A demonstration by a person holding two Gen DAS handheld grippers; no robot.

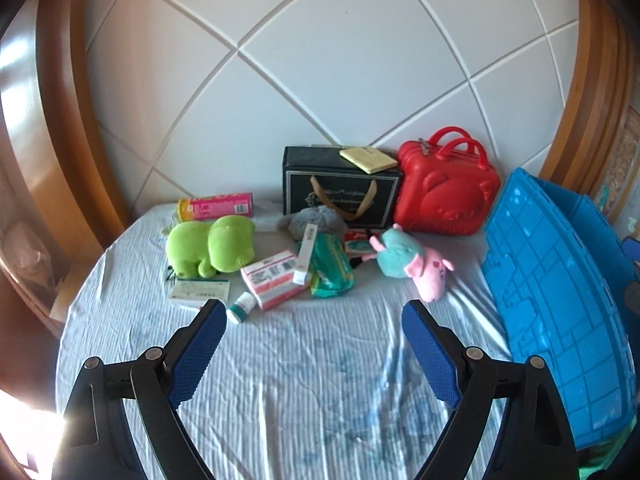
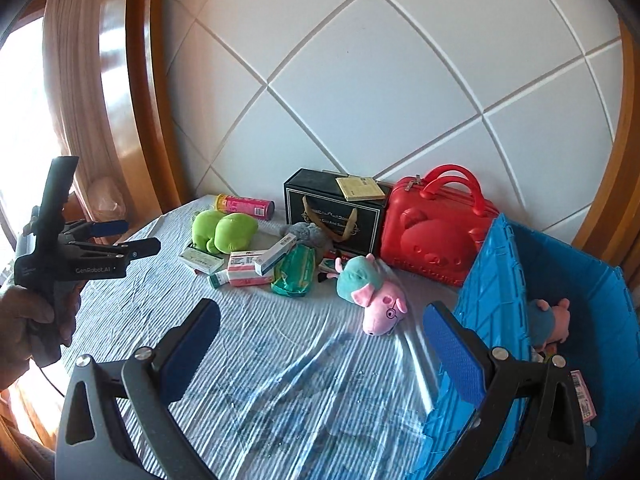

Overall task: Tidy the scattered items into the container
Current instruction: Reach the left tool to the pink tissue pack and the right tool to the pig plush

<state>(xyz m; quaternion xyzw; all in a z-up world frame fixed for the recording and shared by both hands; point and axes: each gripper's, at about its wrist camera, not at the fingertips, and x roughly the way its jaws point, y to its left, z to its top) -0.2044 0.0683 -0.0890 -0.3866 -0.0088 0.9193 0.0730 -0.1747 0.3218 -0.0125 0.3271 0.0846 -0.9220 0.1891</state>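
Observation:
Scattered items lie on the striped bed sheet [image 1: 304,360]: a green plush [image 1: 214,250] [image 2: 222,232], a pink pig plush [image 1: 412,264] [image 2: 370,294], a green packet [image 1: 332,268] [image 2: 296,270], medicine boxes [image 1: 272,284] [image 2: 248,268], a small bottle [image 1: 242,308] and a pink can [image 1: 218,206] [image 2: 246,205]. The blue crate [image 1: 560,308] [image 2: 580,300] stands at the right with another pig plush [image 2: 550,318] inside. My left gripper [image 1: 314,312] [image 2: 136,238] is open and empty above the sheet. My right gripper [image 2: 322,316] is open and empty beside the crate.
A black gift box [image 1: 340,188] [image 2: 334,210] with a yellow booklet [image 1: 368,159] on top and a red suitcase [image 1: 446,192] [image 2: 436,230] stand against the white padded headboard [image 1: 320,60]. Wooden frame curves rise at both sides.

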